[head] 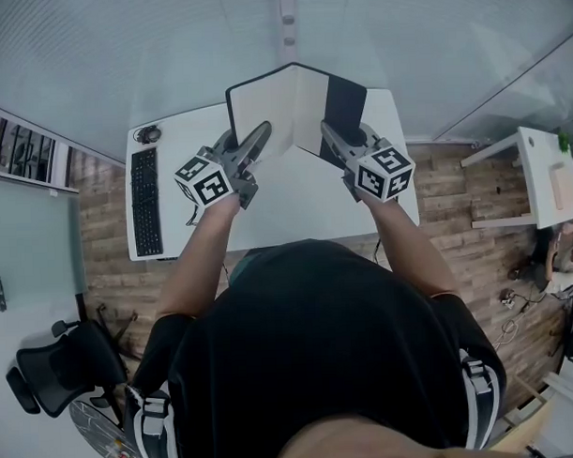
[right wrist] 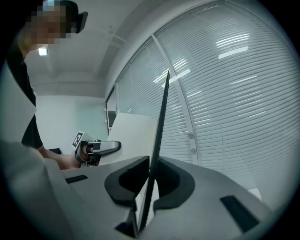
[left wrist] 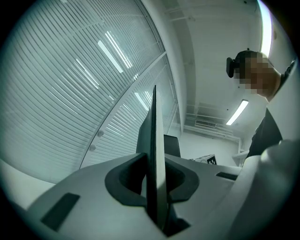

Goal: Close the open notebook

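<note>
The notebook [head: 268,100] is held half open in a V above the white desk [head: 295,200]. Its left half shows cream pages; its right half [head: 344,104] shows a black cover. My left gripper [head: 261,134] is shut on the lower edge of the left half. My right gripper [head: 327,132] is shut on the lower edge of the right half. In the left gripper view the left half [left wrist: 155,140] stands edge-on between the jaws. The right gripper view shows the black cover [right wrist: 158,140] edge-on between its jaws. The cream page [right wrist: 133,133] and the left gripper [right wrist: 105,147] lie beyond it.
A black keyboard [head: 147,202] lies along the desk's left side, with a small dark object [head: 150,134] at its far corner. Window blinds [head: 167,40] run behind the desk. An office chair [head: 48,373] stands at lower left, and another white table [head: 547,172] at right.
</note>
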